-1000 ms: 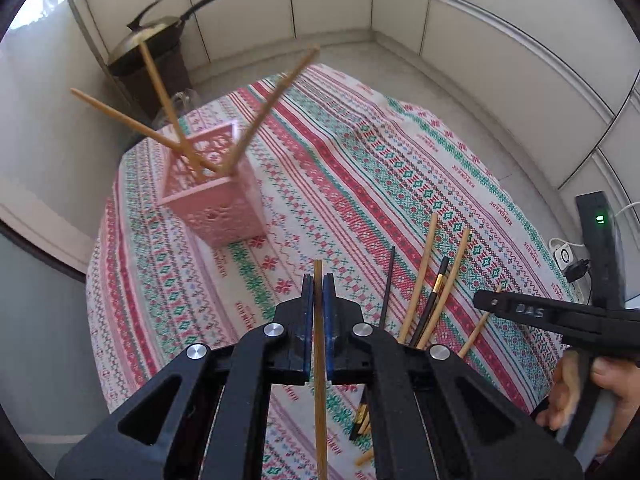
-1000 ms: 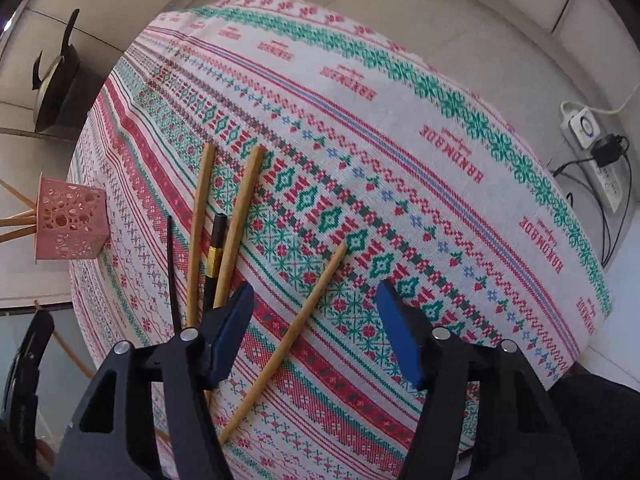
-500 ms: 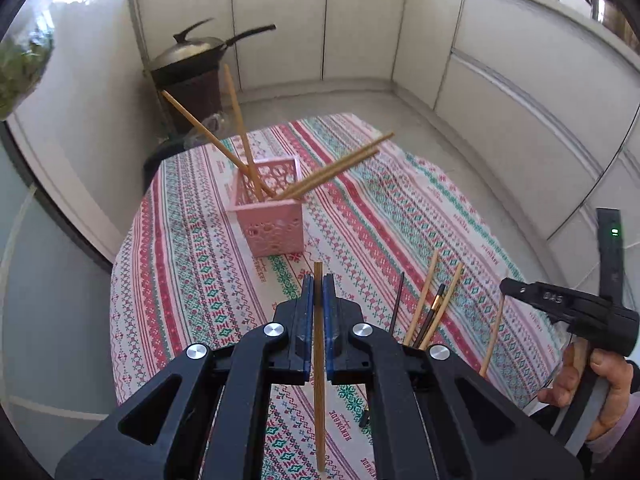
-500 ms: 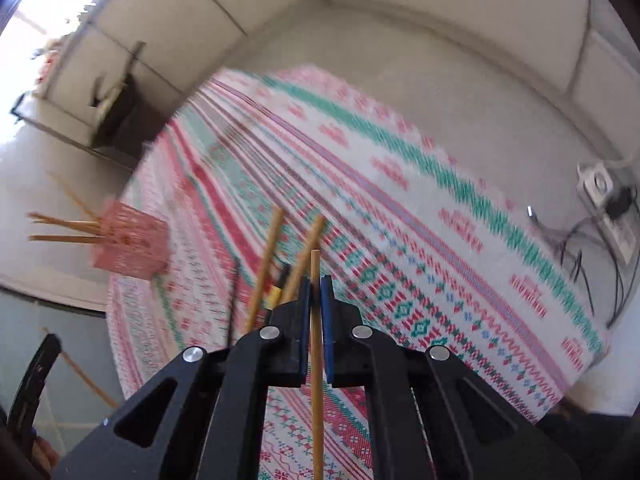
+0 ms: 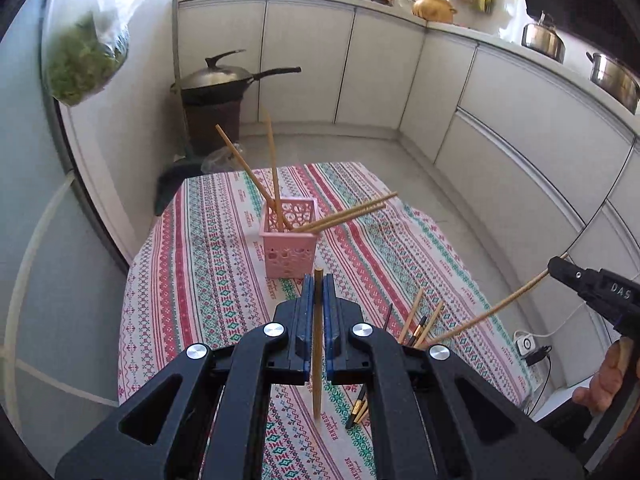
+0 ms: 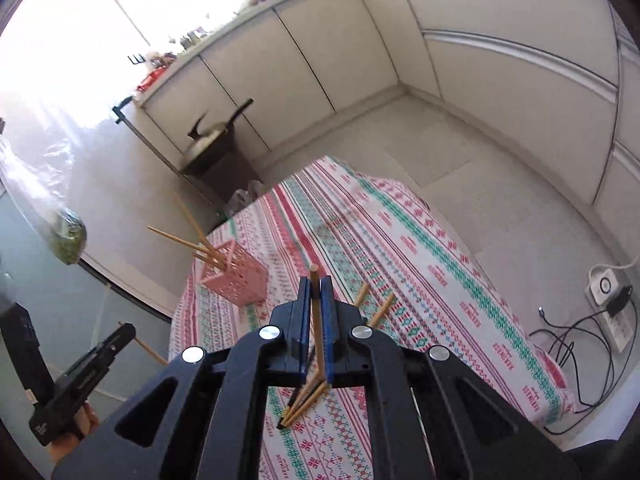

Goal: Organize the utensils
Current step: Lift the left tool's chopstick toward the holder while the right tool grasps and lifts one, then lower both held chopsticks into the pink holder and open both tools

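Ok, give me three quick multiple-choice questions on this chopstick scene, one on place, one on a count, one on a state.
1. Where does the pink holder stand?
A. on the patterned tablecloth
B. on the floor
C. on the counter

2. How many chopsticks stand in the holder?
A. one
B. four
C. seven

3. What is the left gripper doing?
A. wide open
B. shut on nothing
C. shut on a chopstick

Answers: 1 A, it sits on the cloth; 2 B, two lean back, two lean right; 3 C, the pads pinch the stick.

"DAS" marks the right tool; "HANDMADE" repeats along the tablecloth.
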